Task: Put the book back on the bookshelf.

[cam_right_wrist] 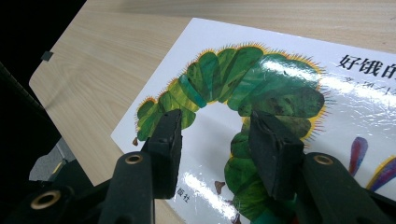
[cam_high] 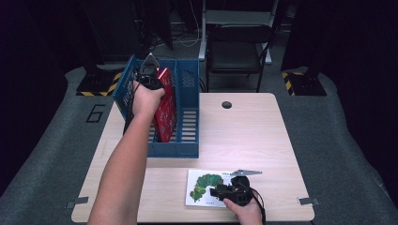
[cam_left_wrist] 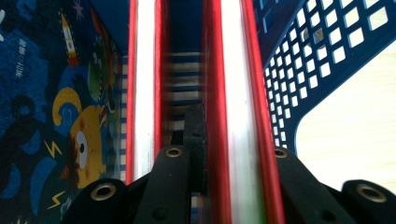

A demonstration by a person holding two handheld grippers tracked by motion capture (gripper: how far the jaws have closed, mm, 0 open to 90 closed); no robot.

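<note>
Wood table [cam_high: 244,136]: glossy white book [cam_high: 204,187] w/ green caterpillar cover.

Black gripper [cam_right_wrist: 219,140] jaws carry brass-ringed screws; forearms bare.

Left arm is stretched way forward, forearm bare, with the left gripper [cam_high: 149,75] pointing down and away from the person. Its jaws are clamped tight. The right hand [cam_high: 246,211] sits low and close to the body, holding the right gripper [cam_high: 217,191] roughly level, aimed leftward, jaws spread apart and gripping nothing.
</note>
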